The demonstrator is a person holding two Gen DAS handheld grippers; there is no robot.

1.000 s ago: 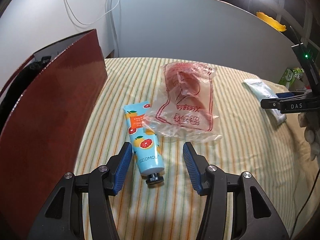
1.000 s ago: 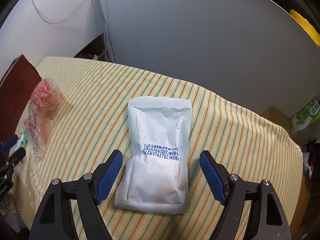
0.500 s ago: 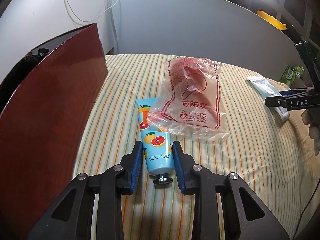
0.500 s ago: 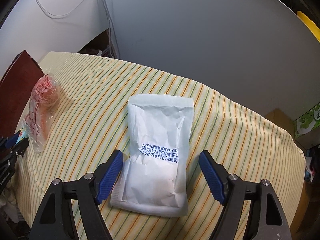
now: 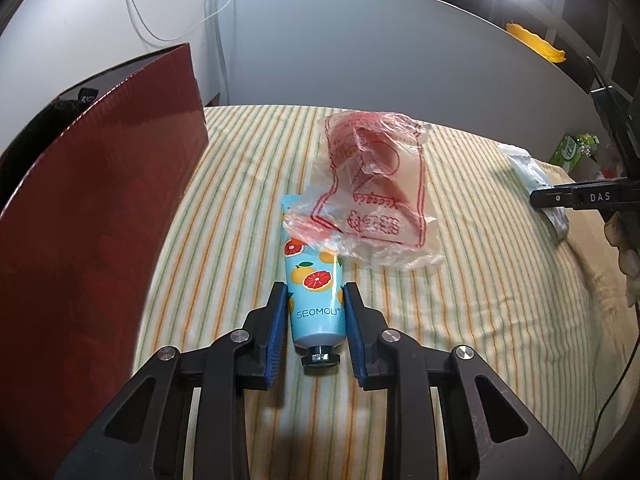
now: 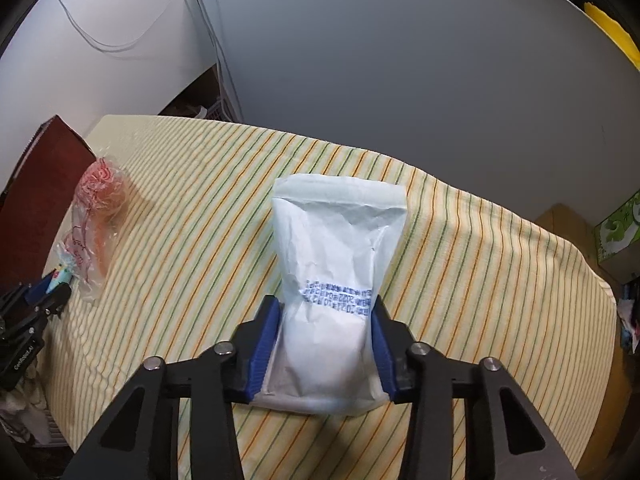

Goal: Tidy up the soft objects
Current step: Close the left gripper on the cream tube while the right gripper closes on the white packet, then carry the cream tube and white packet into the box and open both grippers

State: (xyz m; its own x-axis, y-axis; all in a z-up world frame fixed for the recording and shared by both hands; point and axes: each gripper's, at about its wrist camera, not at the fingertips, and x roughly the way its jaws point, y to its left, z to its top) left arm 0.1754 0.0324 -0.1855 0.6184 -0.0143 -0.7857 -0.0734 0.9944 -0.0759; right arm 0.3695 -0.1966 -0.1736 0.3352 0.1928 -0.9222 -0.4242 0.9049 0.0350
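Note:
A light blue hand-cream tube (image 5: 316, 288) with grapefruit pictures lies on the striped cloth (image 5: 248, 200), cap toward me. My left gripper (image 5: 316, 308) is shut on its lower half. A clear plastic bag with red print (image 5: 372, 188) lies over the tube's far end. In the right wrist view a white soft pouch (image 6: 336, 280) with blue printed text lies on the cloth, and my right gripper (image 6: 326, 320) is shut on its lower part, squeezing it narrow. The bag (image 6: 94, 216) and the left gripper (image 6: 48, 292) show at the far left there.
A dark red box (image 5: 92, 208) stands open at the left edge of the table. A grey curved panel (image 5: 380, 56) closes off the back. The right gripper's arm (image 5: 584, 196) and the pouch (image 5: 536, 176) show at the right. A green carton (image 6: 618, 228) sits beyond the table's right edge.
Both grippers have closed: the left one around the cream tube, the right one around the white pouch, which is now pinched narrower. Both moved slightly forward.

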